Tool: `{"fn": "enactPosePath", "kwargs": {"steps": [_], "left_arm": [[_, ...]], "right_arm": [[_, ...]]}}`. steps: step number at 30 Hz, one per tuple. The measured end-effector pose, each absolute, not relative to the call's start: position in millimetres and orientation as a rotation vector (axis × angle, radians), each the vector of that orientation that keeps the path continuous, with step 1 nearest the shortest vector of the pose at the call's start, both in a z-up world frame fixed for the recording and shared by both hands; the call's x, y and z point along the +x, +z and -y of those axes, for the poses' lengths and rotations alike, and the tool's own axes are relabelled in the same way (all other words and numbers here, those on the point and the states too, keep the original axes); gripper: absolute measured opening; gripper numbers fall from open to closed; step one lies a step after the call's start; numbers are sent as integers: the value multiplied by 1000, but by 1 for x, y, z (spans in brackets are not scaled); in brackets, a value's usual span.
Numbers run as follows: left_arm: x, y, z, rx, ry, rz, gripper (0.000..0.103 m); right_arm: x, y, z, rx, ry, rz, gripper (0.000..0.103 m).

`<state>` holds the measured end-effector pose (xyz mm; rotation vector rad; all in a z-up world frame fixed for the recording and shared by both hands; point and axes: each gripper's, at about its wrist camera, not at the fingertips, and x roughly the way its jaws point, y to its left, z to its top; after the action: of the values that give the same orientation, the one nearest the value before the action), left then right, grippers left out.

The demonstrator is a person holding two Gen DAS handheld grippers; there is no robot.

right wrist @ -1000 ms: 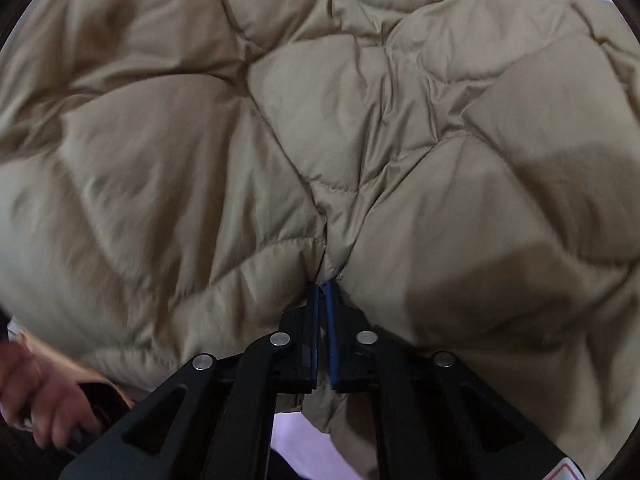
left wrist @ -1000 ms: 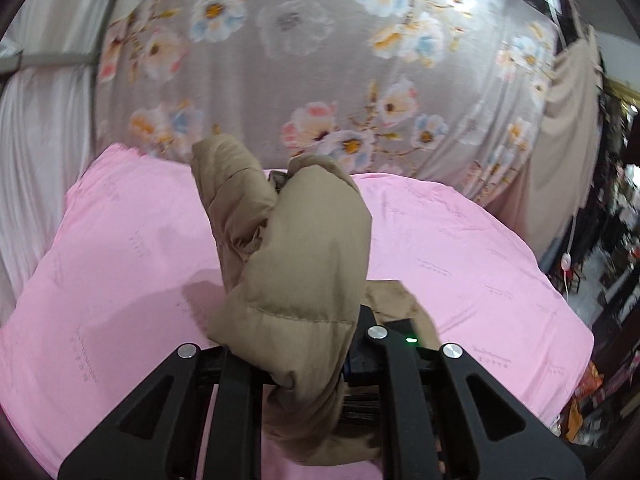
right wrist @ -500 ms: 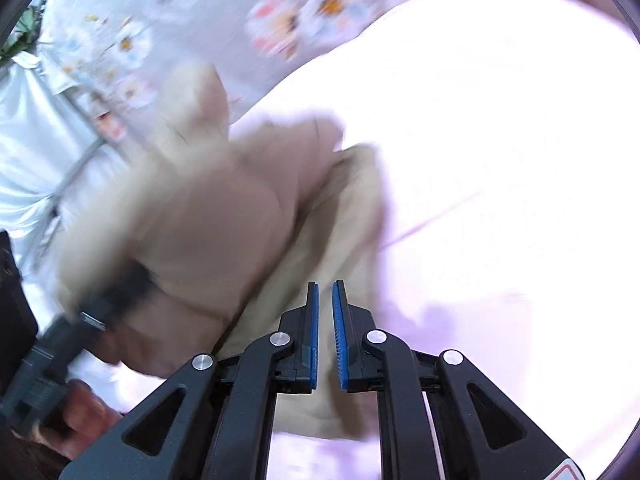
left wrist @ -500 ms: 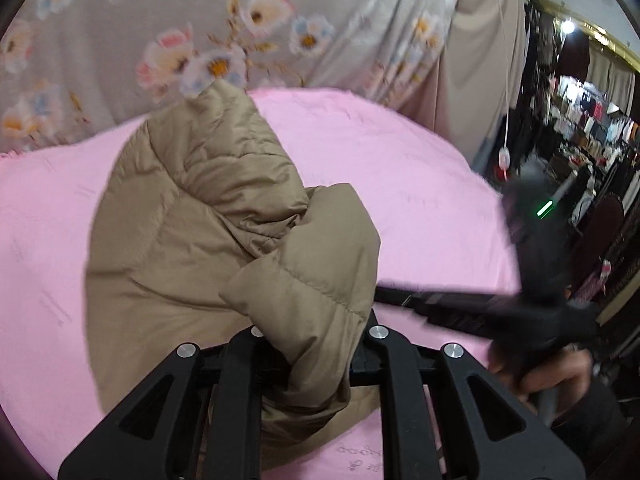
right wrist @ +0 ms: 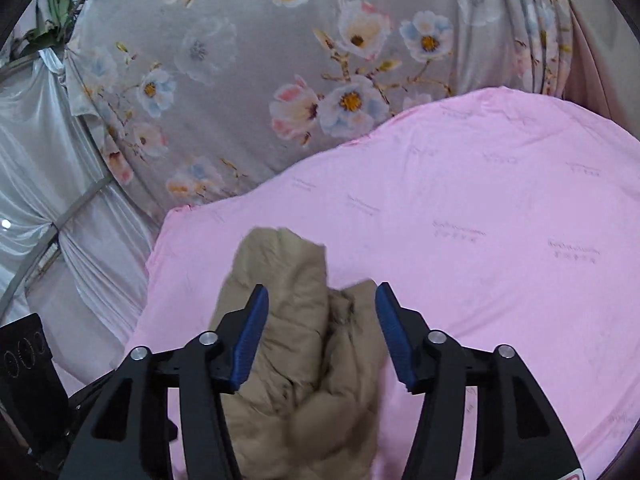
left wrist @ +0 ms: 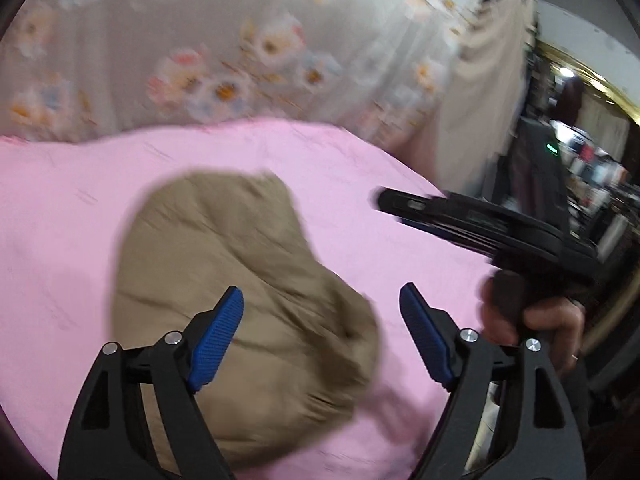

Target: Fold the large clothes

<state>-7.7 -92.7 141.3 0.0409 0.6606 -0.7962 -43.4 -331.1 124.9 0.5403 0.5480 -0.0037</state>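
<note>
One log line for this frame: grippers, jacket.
left gripper: just opened, empty | right gripper: just opened, empty | jacket: bundled on pink sheet, released

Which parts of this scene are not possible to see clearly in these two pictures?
- Left wrist view: the tan padded jacket is motion-blurred, so its seams and folds are unclear; the left gripper covers its near edge.
- Right wrist view: the right gripper and the bottom edge hide the jacket's near part.
- Left wrist view: the room beyond the pink sheet is blurred and small.
</note>
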Motion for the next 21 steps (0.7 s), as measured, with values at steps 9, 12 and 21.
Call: {"fn": "enactPosePath", "kwargs": {"steps": [9,12,21], "left_arm": [[128,155,65,56,-356,-663,78],[154,136,81,86,-335,-700,77],[183,67,129,128,-330,-870,70]], "right_arm": [[58,120,326,671,-89,-712,69],[69,87,327,727,-107,-803,69],[58,17,322,760,-106,-808,24]]}}
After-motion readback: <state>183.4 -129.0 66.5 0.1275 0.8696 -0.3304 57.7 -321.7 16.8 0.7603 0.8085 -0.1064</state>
